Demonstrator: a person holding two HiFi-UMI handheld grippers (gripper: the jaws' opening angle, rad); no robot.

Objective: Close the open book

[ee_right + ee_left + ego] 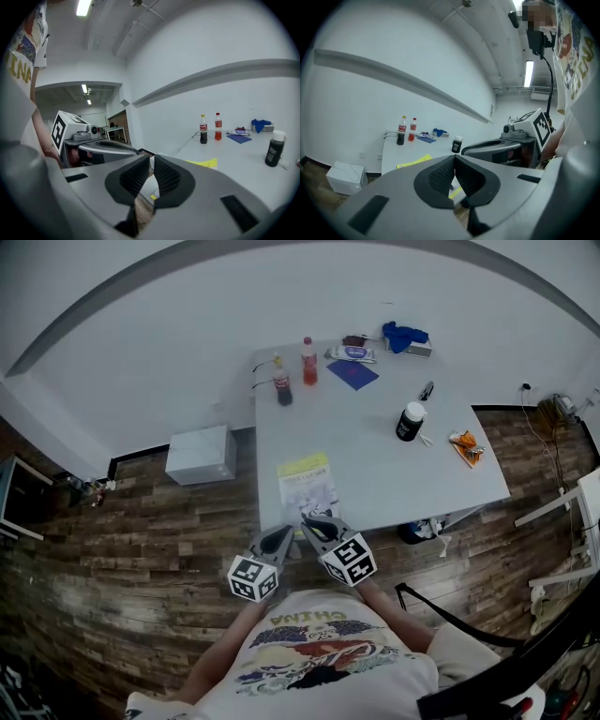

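Checking placement (observer): why do the left claw (280, 536) and right claw (316, 523) hang low, side by side, at the tabletop's (403, 474) near edge?

Operator: Because the book (307, 486) lies right there, just beyond my tips, against the tabletop's near lip. I read it as lying open: a yellow face farther off, a white printed face nearer me.

Observer: Claw states?

Operator: Left claw clenched, pads meeting at the tips, nothing between. Right claw a sliver apart, also holding nothing. It sits at the book's near edge; whether it touches, I cannot tell.

Observer: Why both together?

Operator: My guess is one to turn a leaf and one to steady. The cola bottle (282, 385) and dark jar (409, 422) stand well apart, so I judge a leaf's swing unobstructed.
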